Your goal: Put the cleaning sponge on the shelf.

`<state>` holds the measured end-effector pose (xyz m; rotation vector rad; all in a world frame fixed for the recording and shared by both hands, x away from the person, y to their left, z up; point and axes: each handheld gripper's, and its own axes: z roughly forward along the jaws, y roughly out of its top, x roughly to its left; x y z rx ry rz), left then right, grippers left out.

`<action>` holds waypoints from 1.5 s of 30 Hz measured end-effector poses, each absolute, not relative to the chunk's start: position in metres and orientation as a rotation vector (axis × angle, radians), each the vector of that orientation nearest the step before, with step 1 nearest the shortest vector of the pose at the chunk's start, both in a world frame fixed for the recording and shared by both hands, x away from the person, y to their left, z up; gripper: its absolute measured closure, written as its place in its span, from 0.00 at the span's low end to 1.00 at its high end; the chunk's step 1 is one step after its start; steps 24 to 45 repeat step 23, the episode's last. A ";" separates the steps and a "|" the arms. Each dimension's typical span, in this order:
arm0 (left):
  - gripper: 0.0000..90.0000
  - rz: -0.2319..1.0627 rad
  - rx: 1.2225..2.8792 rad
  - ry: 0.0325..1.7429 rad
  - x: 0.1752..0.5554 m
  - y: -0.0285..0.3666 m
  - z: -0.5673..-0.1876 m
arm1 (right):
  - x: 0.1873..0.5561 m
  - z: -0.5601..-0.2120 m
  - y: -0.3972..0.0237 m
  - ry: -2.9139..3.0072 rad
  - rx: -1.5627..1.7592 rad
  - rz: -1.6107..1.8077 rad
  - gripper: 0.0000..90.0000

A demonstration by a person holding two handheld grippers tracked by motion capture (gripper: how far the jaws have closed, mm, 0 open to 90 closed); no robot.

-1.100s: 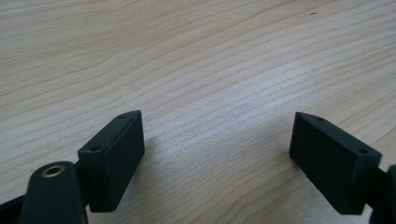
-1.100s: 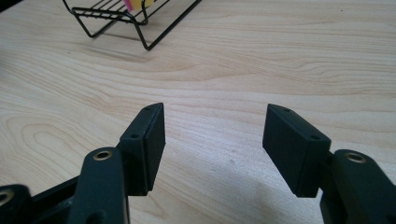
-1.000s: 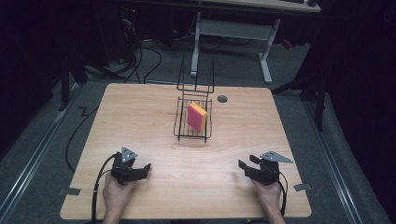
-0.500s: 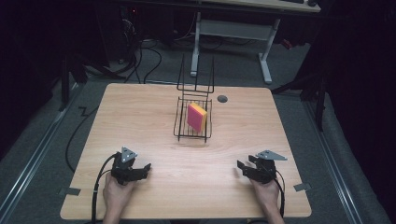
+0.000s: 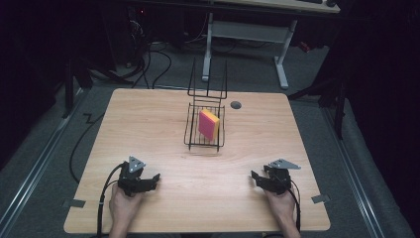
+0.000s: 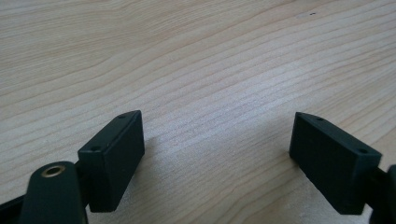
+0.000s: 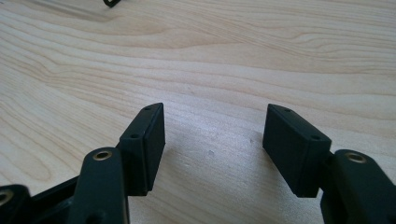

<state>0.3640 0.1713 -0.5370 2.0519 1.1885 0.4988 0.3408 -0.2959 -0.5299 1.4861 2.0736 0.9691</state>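
Dark floor with cables and a white desk frame lies beyond the pale wood-grain tabletop (image 5: 148,119). Toward the far middle of it stands a black wire basket (image 5: 204,130) with a tall wire back, and inside it a pink and yellow rectangular sponge (image 5: 208,124) stands on edge, its long axis upright, broad pink face turned near-left. A small dark round hole (image 5: 236,105) sits just right of the basket. Near left, the left tool (image 5: 150,178) rests with jaws wide over bare wood; near right, the right tool (image 5: 256,177) likewise gapes empty, well apart from the basket.

A pink-and-yellow sponge (image 5: 208,124) stands upright in the wire basket (image 5: 190,130) (mid-table).
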 end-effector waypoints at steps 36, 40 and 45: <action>0.21 0.501 2.052 1.190 0.364 0.171 -0.537 | 0.341 -0.531 -0.291 2.079 1.435 0.879 0.39; 0.21 0.501 2.052 1.190 0.364 0.171 -0.537 | 0.341 -0.531 -0.291 2.079 1.435 0.879 0.39; 0.21 0.501 2.052 1.190 0.364 0.171 -0.537 | 0.341 -0.531 -0.291 2.079 1.435 0.879 0.39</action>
